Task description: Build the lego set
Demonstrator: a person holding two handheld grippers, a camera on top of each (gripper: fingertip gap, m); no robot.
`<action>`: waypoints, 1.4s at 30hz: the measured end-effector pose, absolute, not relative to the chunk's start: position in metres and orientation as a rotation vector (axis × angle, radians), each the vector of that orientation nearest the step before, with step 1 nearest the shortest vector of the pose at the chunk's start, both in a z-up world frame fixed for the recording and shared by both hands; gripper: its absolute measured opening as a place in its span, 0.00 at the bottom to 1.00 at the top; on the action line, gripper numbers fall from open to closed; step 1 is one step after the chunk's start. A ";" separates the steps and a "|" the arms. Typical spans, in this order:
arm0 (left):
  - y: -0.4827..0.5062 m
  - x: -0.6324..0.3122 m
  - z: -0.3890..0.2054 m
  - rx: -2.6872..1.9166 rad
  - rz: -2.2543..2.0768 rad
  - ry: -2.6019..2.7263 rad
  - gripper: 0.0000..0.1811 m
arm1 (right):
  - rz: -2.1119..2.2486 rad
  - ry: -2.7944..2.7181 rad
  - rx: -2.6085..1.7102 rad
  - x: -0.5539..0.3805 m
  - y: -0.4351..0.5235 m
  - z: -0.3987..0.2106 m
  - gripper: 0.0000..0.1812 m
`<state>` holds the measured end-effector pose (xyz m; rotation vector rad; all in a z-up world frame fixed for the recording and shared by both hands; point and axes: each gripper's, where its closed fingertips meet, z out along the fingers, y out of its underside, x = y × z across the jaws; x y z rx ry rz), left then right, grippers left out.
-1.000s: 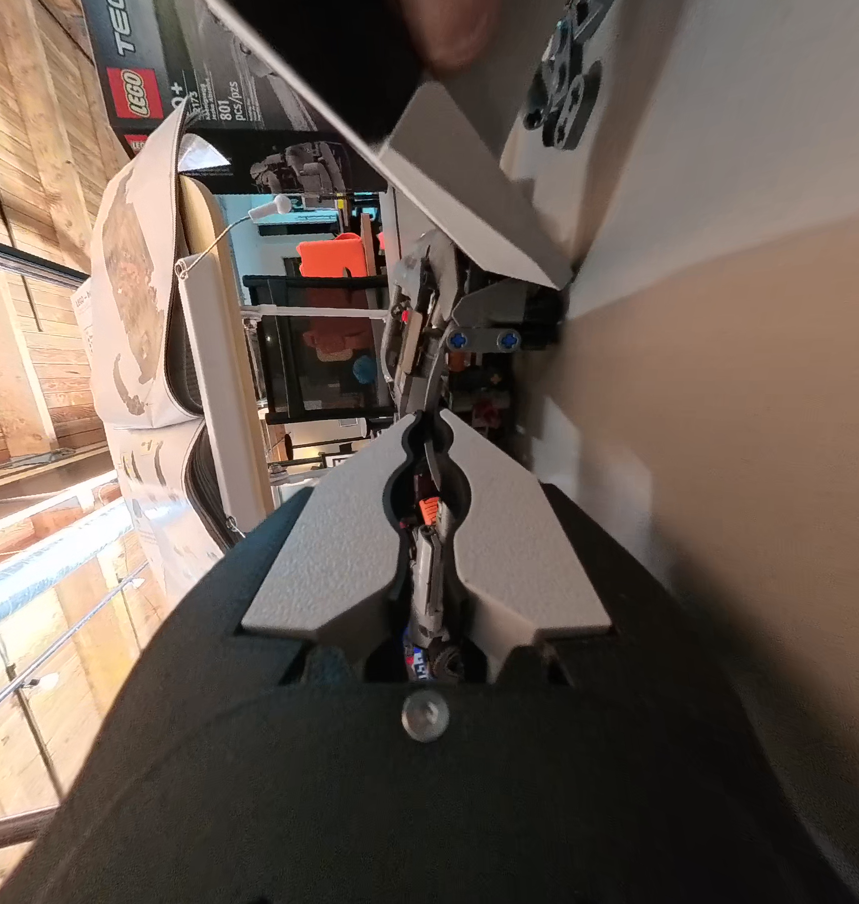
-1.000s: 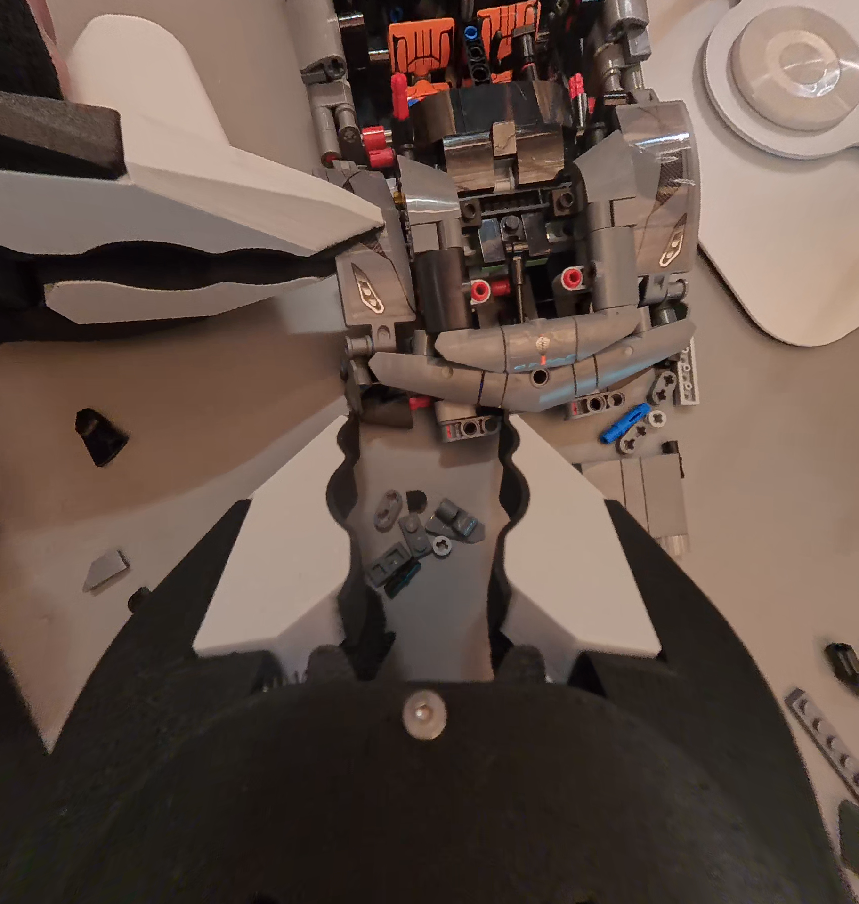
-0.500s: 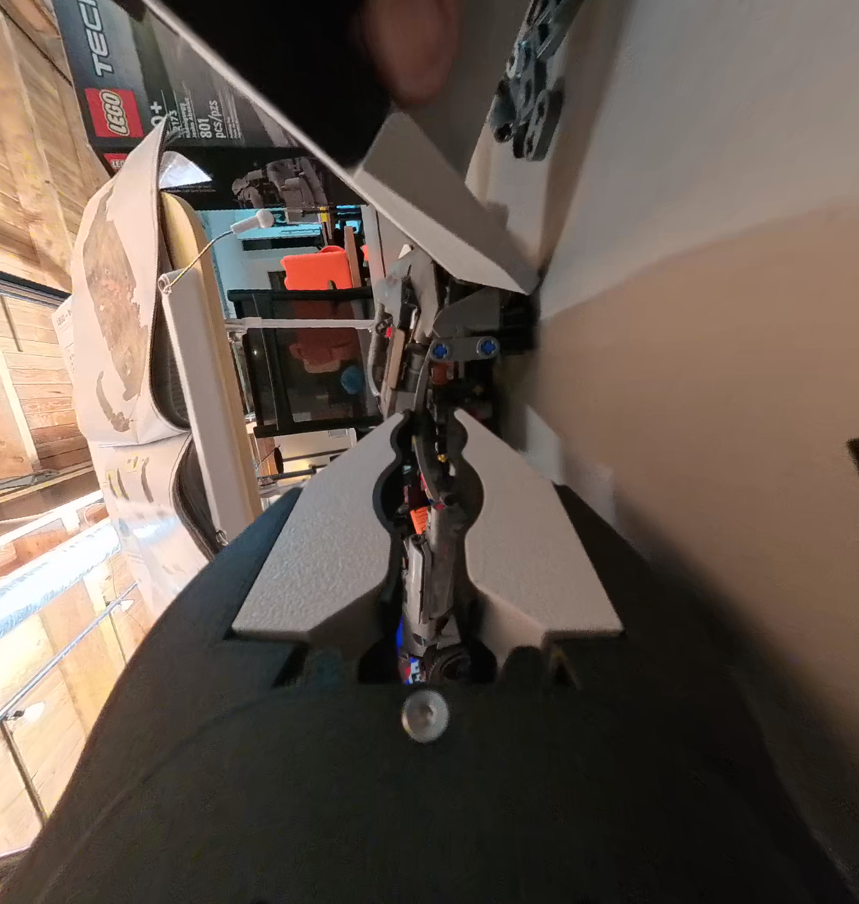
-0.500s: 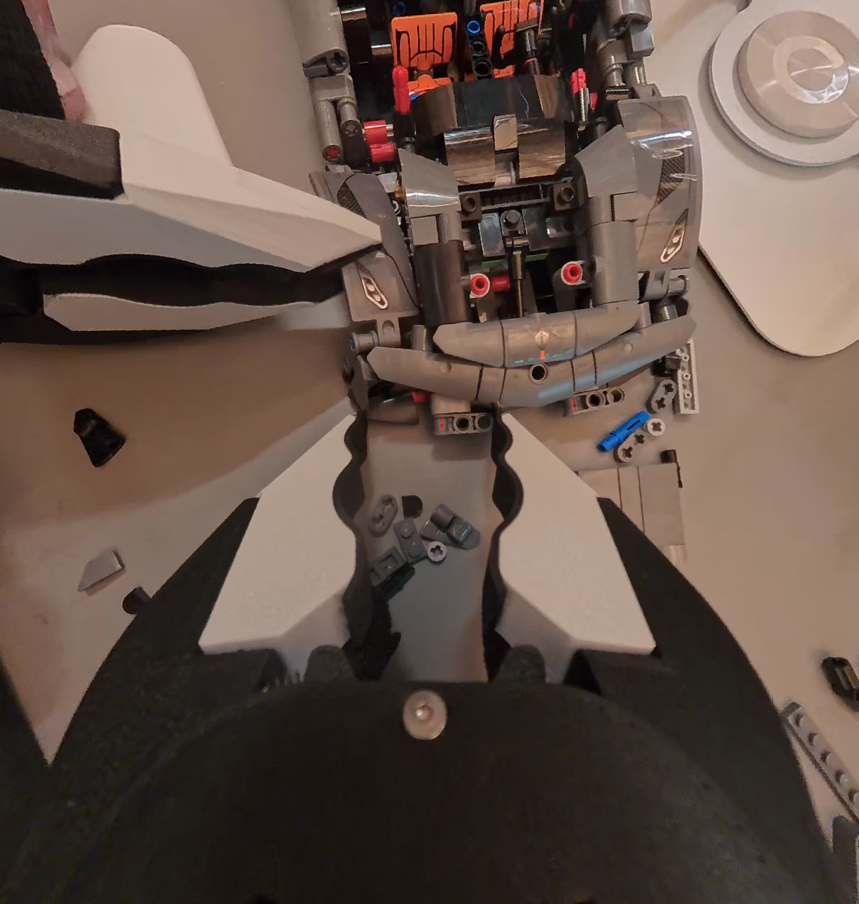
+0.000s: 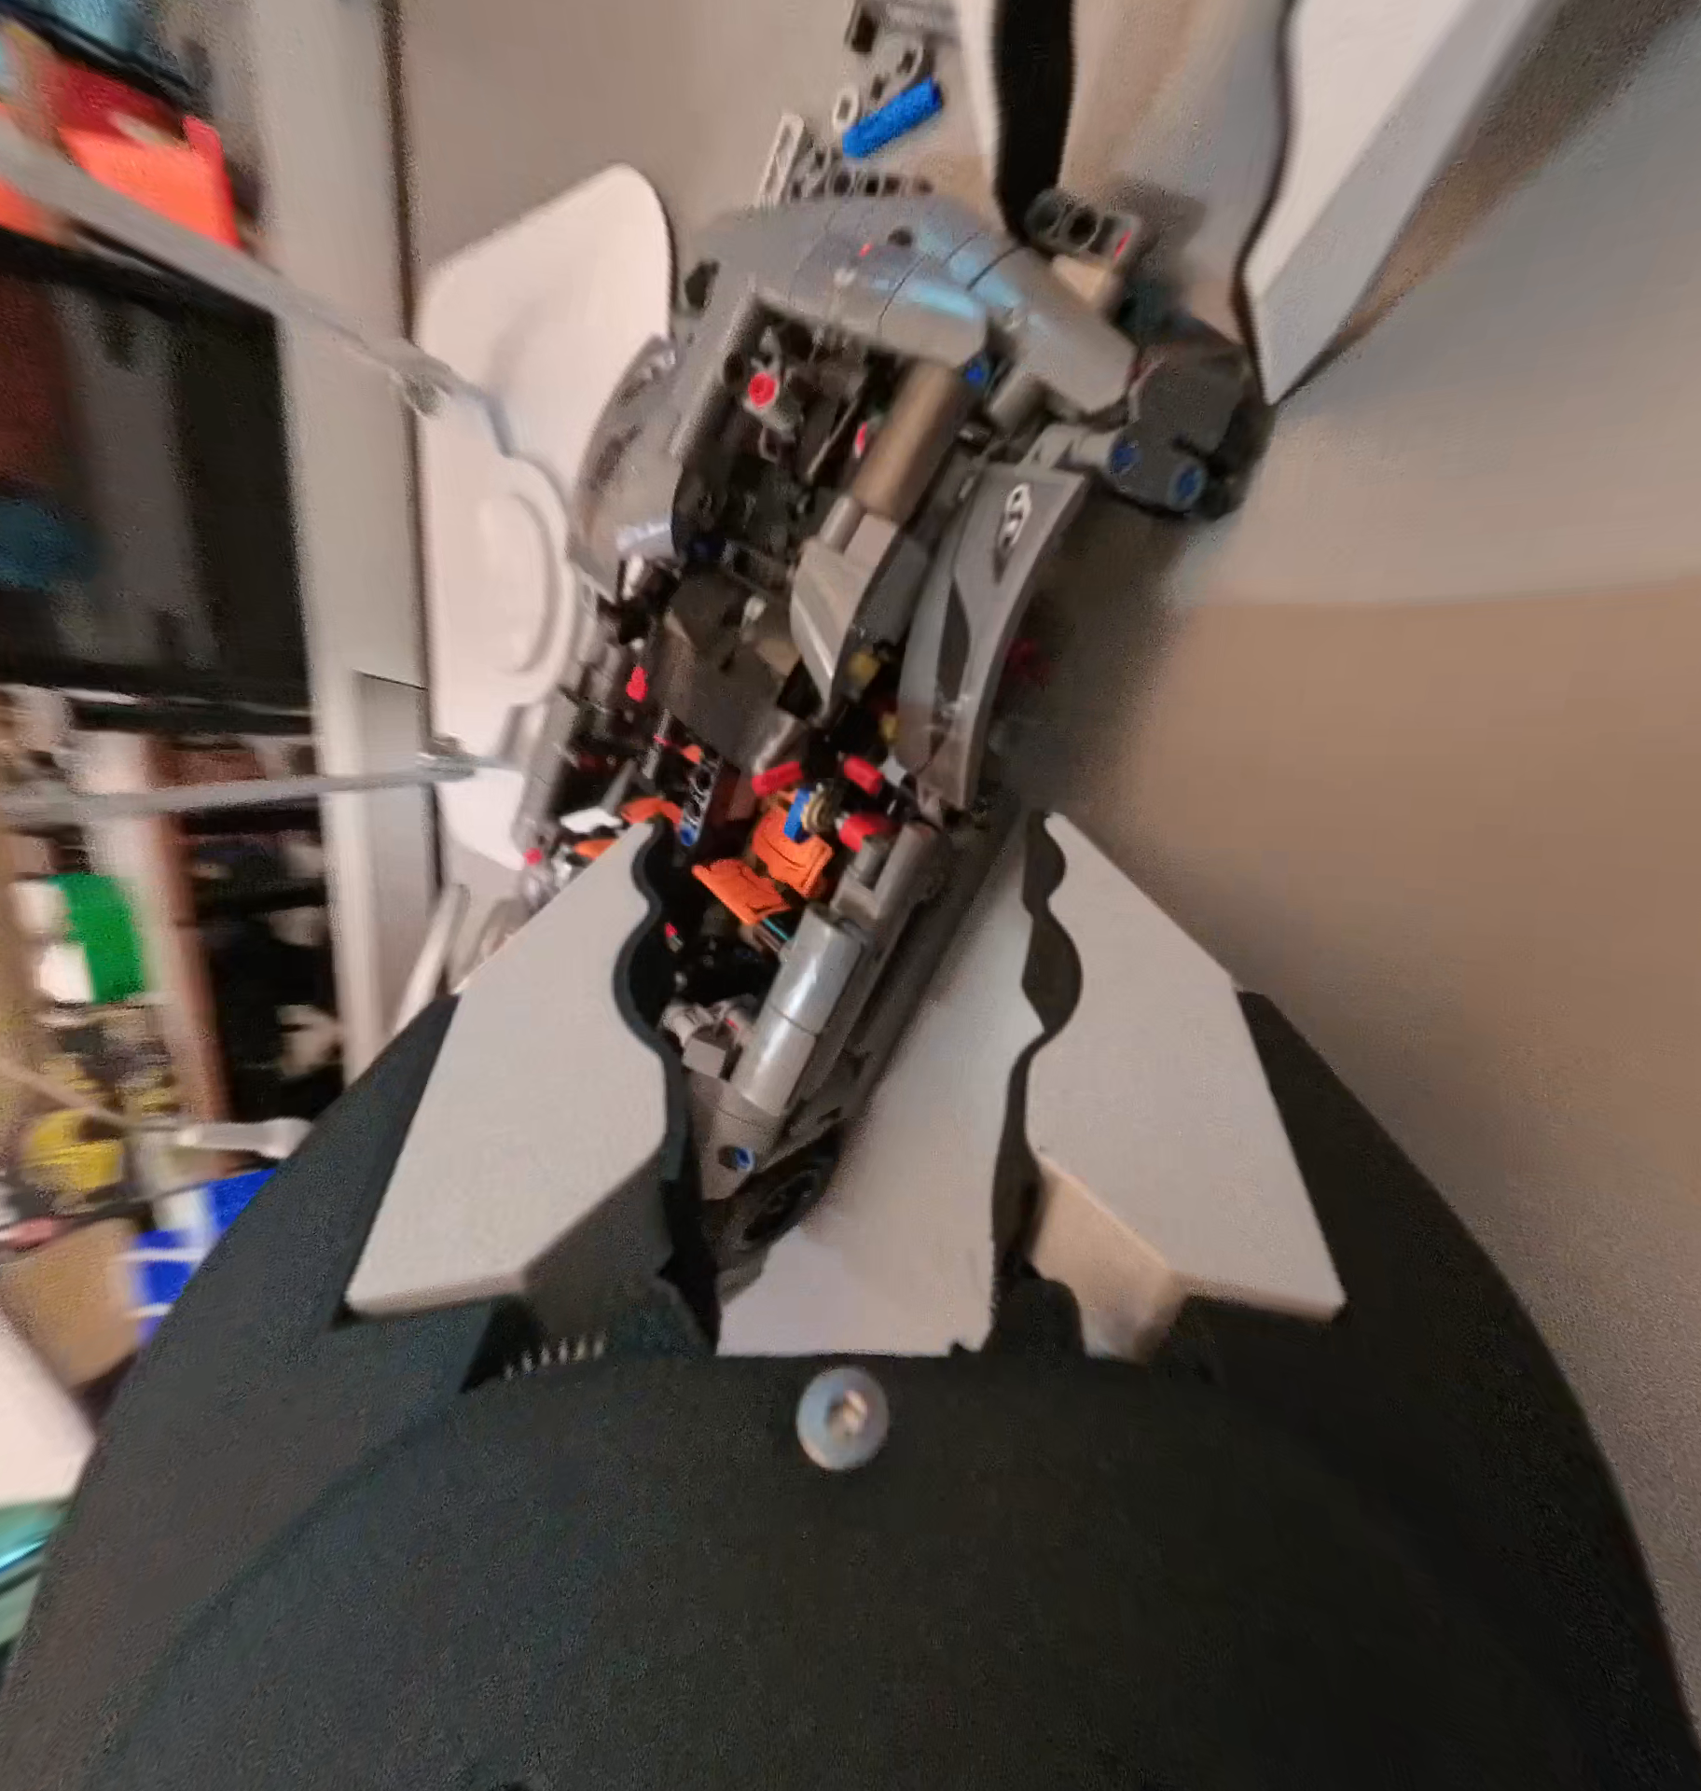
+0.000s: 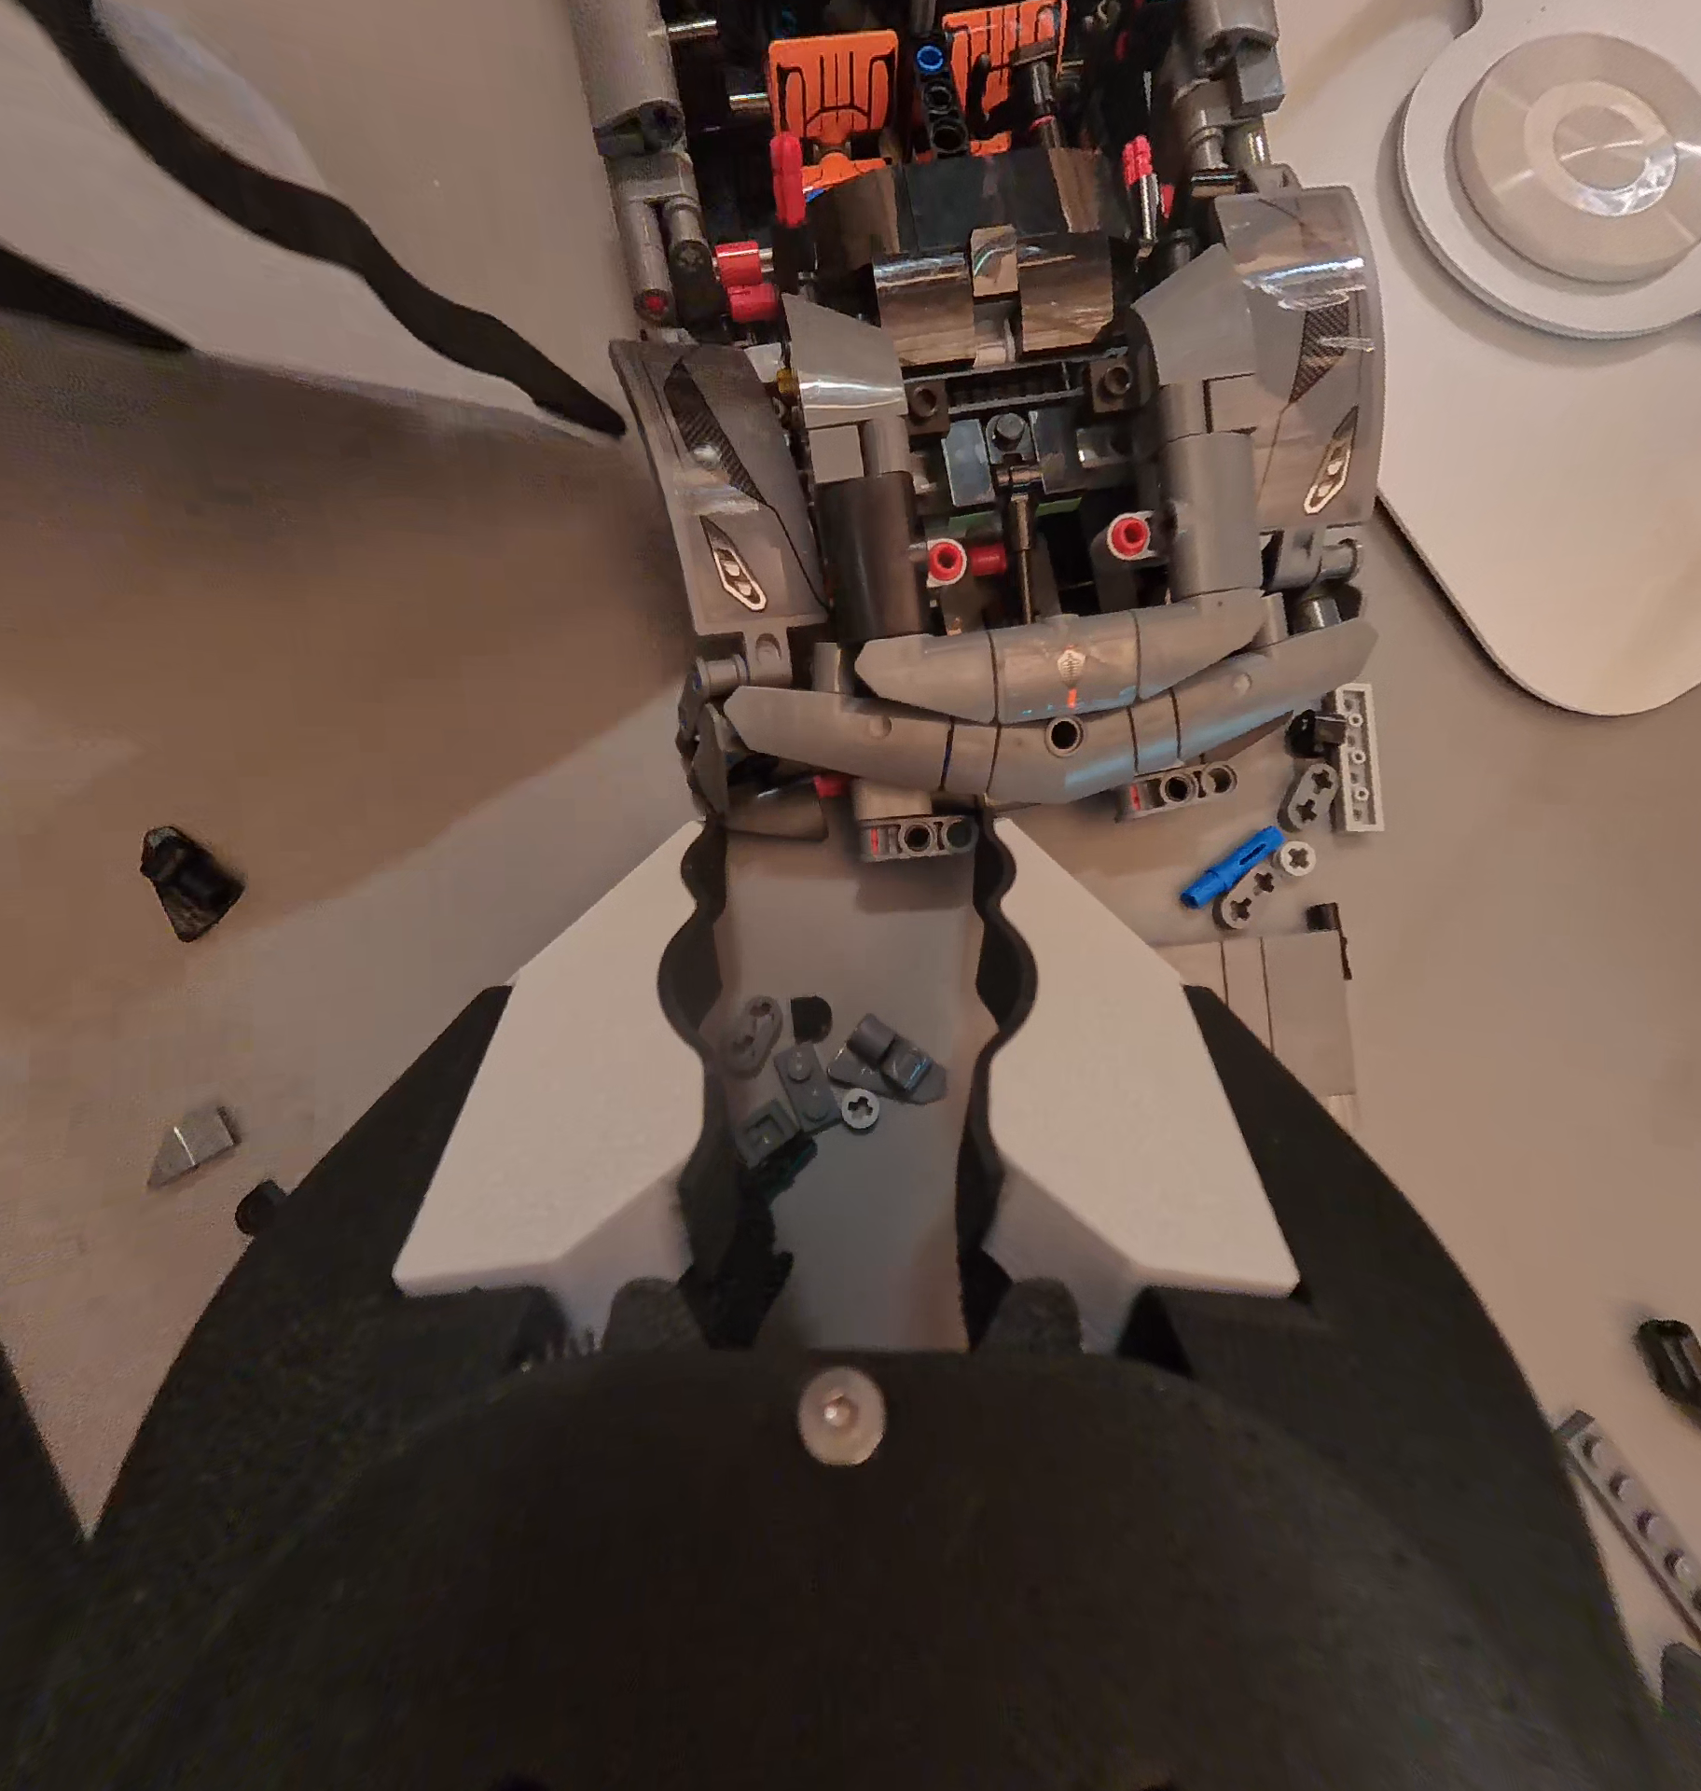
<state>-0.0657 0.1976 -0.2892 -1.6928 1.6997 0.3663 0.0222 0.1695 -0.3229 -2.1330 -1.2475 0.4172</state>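
A partly built dark grey lego car point(image 6: 1021, 678) with orange seats lies on the grey table, its nose toward my right gripper point(image 6: 849, 833). That gripper is open and empty, with its tips just short of the car's front bumper. A small pile of loose grey parts point(image 6: 818, 1066) lies on the table between its fingers. My left gripper point(image 5: 844, 829) is open at the car's side point(image 5: 885, 504), with the car's rear part between its fingers; this view is blurred. The left gripper's fingers point(image 6: 246, 320) show blurred at the car's left front fender.
A white stand with a round disc point(image 6: 1583, 194) lies right of the car. A blue pin point(image 6: 1229, 865), small grey links and flat grey panels point(image 6: 1283, 1008) lie by the bumper. A black wedge point(image 6: 188, 882) and grey slope point(image 6: 193, 1144) lie left. A long grey beam point(image 6: 1651, 1551) lies at the lower right.
My left gripper was shut on a part of the car; it has opened and swung round to the car's side. My right gripper has stayed open in nearly the same place.
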 end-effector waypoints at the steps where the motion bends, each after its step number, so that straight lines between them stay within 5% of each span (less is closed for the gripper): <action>1: 0.199 -0.069 -0.291 -1.748 0.308 1.703 0.40 | 0.417 -1.247 -2.133 0.022 0.169 -0.323 0.28; 7: 0.195 -0.062 -0.303 -1.893 0.013 1.739 0.31 | 0.421 -1.244 -2.134 0.022 0.170 -0.323 0.28; 11: 0.196 -0.063 -0.316 -2.072 -0.079 1.707 0.36 | 0.426 -1.239 -2.137 0.021 0.170 -0.323 0.28; 42: 0.207 -0.066 -0.319 -2.084 0.031 1.724 0.28 | 0.437 -1.248 -2.135 0.020 0.175 -0.323 0.29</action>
